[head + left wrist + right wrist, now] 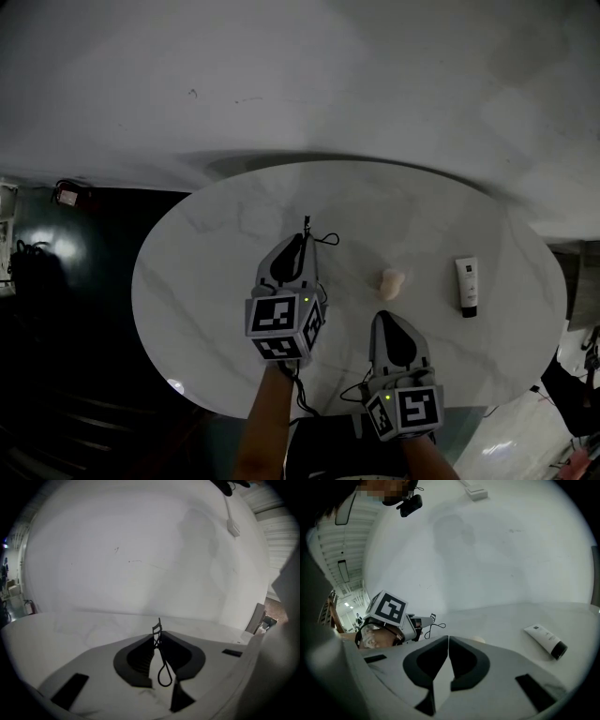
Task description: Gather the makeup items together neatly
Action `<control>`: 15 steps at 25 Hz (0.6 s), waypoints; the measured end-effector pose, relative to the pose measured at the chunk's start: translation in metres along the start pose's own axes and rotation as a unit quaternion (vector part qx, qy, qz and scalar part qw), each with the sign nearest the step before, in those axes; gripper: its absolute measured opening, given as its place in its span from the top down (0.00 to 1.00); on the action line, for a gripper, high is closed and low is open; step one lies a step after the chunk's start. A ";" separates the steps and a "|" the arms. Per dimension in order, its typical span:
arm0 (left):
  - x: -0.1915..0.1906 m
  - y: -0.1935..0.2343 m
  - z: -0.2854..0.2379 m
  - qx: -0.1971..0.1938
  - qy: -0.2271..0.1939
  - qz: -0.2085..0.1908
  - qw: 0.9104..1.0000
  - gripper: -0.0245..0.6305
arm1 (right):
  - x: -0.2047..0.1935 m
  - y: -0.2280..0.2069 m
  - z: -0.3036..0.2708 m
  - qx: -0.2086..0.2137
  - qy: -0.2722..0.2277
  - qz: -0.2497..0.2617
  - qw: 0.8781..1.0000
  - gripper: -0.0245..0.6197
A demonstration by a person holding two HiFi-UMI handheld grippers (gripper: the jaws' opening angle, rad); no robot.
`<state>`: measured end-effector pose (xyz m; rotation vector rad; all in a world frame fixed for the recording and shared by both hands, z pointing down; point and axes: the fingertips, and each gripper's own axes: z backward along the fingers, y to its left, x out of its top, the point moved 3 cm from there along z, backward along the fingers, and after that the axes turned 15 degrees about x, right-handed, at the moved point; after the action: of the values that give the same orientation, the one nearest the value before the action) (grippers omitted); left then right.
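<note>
Left gripper view shows the left tongs [158,637] closed narrowly on a black eyelash curler [162,667]. The pads pinch its thin shaft, its curling head pokes up past the tips, and one finger loop hangs in the gap behind them. In the head view the left tongs [302,246] hang over the middle of the white marble worktop [206,244], with the eyelash curler [319,236] sticking out at their front. The right tongs [448,641] are fully closed with nothing between them, held low near the worktop's front edge.

A beige makeup sponge [391,283] lies just to the right of the left tongs. A white tube [467,286] with a dark cap lies further right, apart from the sponge and not far from the worktop's right rim.

The grip looks to be the weak point. The shaft is thin and the hold on it is small, so the curler could swivel or slip out if it is tilted or bumped. On release, a loop might catch on a pad and drag the curler askew. The sponge looks light, so a careless set-down could nudge it away. A hard push on the tube could send it towards the rim.
</note>
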<state>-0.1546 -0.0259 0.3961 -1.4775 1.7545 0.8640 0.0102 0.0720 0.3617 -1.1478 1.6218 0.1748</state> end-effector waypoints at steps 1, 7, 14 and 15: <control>0.000 0.001 -0.003 0.000 0.001 0.001 1.000 0.82 | -0.001 0.000 -0.001 0.001 0.001 -0.001 1.000 0.94; -0.009 0.002 -0.015 -0.005 0.020 0.010 1.000 0.82 | -0.002 -0.003 -0.004 0.001 0.006 -0.002 1.000 0.94; -0.015 0.004 -0.022 -0.009 0.034 0.010 0.999 0.82 | -0.003 -0.006 -0.006 -0.002 0.010 -0.006 1.000 0.94; -0.015 0.004 -0.022 -0.009 0.035 0.007 0.999 0.82 | -0.003 -0.006 -0.006 -0.002 0.011 -0.007 1.000 0.94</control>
<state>-0.1580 -0.0356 0.4209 -1.5259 1.8139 0.8472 0.0109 0.0673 0.3694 -1.1664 1.6335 0.1572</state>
